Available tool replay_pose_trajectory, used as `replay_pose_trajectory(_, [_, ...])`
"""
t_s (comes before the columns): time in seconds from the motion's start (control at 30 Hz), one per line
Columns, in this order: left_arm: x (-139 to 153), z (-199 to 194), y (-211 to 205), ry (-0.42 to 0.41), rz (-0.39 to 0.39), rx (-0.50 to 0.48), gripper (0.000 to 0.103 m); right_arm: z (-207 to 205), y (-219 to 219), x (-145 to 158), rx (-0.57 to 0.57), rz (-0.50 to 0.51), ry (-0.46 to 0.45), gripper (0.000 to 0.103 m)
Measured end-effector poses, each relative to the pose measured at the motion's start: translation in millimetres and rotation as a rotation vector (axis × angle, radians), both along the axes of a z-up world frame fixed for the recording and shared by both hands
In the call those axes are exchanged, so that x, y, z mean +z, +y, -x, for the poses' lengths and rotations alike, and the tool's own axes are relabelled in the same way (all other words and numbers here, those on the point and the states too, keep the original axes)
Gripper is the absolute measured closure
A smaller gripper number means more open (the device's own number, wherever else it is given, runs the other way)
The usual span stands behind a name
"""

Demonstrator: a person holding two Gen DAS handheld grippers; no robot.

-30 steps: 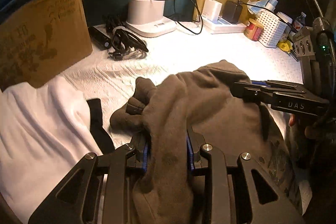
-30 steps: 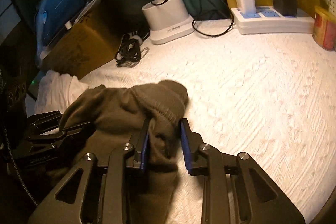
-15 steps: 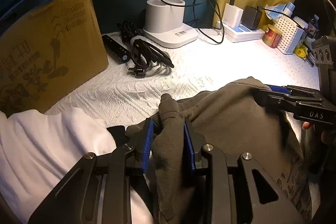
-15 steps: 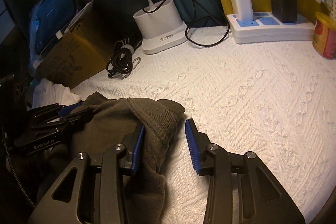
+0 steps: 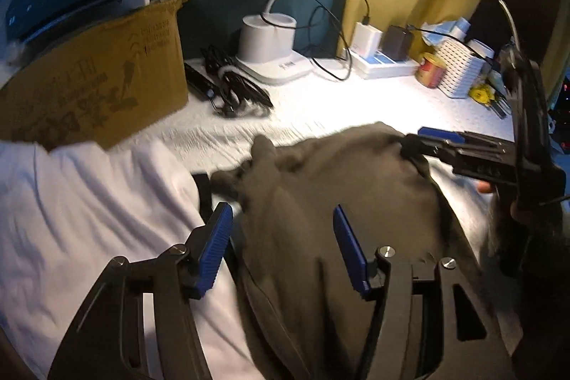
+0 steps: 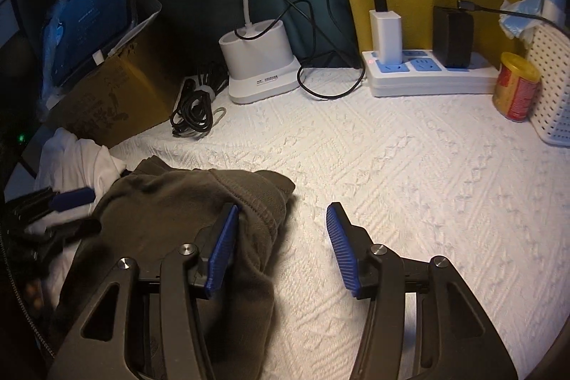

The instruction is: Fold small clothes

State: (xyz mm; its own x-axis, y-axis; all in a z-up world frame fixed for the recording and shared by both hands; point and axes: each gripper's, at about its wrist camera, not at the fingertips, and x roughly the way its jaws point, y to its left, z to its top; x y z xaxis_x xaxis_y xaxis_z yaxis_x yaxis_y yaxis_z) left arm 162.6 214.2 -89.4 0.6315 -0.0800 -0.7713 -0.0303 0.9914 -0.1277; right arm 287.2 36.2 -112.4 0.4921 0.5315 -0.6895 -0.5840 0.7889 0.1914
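Note:
A dark olive-brown garment (image 5: 320, 202) lies bunched on the white textured cloth, partly over a white garment (image 5: 89, 202). My left gripper (image 5: 281, 237) is open, its blue pads either side of the brown cloth without pinching it. My right gripper (image 6: 281, 237) is open too; its left pad rests against the garment's (image 6: 185, 202) ribbed edge, its right pad over bare cloth. The right gripper also shows in the left wrist view (image 5: 438, 138), at the garment's far right edge. The left gripper shows at the left of the right wrist view (image 6: 67, 198).
A cardboard box (image 5: 89, 88) with a tablet on top stands at the left. A white lamp base (image 6: 256, 66), coiled black cables (image 6: 196, 105), a power strip (image 6: 427, 73), a red-yellow can (image 6: 516, 88) and a white perforated basket (image 6: 552, 88) line the back.
Both grippers have opened and let go of the brown garment, the right first, then the left. The garment has dropped and settled onto the cloth.

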Motion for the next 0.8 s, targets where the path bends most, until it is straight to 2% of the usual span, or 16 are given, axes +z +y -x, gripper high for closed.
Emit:
replay_pose_trajectory(0.17, [-8.4, 18.0, -8.4, 0.044, 0.014, -0.001, 0.044, 18.5, -2.2, -1.6, -0.001, 0.018, 0.006, 0.049])
replay_pose_trajectory(0.37, [-26.5, 40.3, -12.6, 0.071, -0.008, 0.02, 0.044, 46.6, -6.2, -13.8, -0.008, 0.052, 0.022, 0.049])
replay_pose_trajectory(0.53, [-27.4, 50.9, -12.4, 0.031, -0.03, 0.033, 0.044, 68.0, -14.9, -26.7, -0.011, 0.07, 0.036, 0.049])
replay_pose_trajectory(0.8, [-25.2, 57.8, -15.4, 0.009, -0.066, 0.042, 0.044, 108.2, -33.1, -30.6, -0.024, 0.056, 0.032, 0.049])
